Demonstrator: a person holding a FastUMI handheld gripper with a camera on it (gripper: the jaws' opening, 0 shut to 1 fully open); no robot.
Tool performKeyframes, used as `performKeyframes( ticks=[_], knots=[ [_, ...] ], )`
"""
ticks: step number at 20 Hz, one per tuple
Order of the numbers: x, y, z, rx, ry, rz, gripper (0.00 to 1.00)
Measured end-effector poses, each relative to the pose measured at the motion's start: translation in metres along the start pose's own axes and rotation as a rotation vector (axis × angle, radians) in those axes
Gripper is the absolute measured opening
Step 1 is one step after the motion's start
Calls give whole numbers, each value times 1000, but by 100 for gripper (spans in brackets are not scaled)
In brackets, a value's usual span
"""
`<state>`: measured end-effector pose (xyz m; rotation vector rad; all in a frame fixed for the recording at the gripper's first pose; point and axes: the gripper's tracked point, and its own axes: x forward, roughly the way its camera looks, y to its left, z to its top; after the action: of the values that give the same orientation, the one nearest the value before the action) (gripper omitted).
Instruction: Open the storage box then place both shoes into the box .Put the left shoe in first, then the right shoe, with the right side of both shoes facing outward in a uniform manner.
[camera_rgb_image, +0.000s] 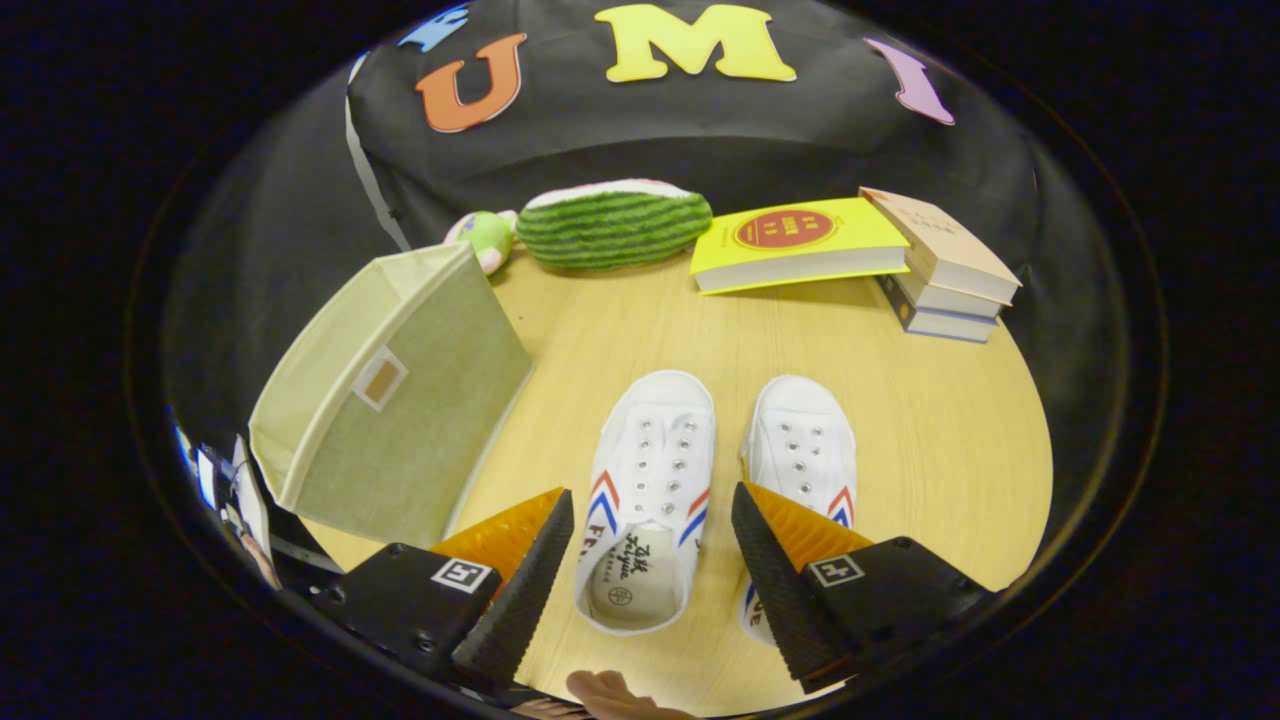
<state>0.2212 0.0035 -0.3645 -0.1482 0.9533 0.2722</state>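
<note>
- Right now the gripper has its two fingers spread wide apart, and they press on nothing.
- Between the fingers sits the left shoe, white with red and blue stripes on its sides. Its heel end is near the fingers and its toe points away from them.
- Just beside it, on the right, is the right shoe. It is white too, and the right finger hides its heel end. The two shoes lie side by side, close but not touching.
- Both shoes rest on a round wooden table.
- To the left of the shoes stands the box, made of pale green cloth with a small tag on the side that faces us. It is tilted, and I cannot tell if it is open.
- Beyond the shoes, at the far edge of the table, lies a watermelon toy, with a small soft toy touching its left end.
- To the right of the watermelon toy is a yellow book, and next to it a stack of books.
- Down below the fingers, a bit of a person's hand peeks in.
</note>
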Motion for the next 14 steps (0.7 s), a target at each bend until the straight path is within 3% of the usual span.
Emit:
performKeyframes(
  ticks=[3, 5, 10, 14],
  knots=[
    [9, -3, -13, -14, 65, 7, 94],
    [16, -7, -23, -35, 118, -6, 84],
    [42, -19, -48, -7, 280, -59, 49],
    [46, -8, -41, 102, 274, 15, 19]
  ],
)
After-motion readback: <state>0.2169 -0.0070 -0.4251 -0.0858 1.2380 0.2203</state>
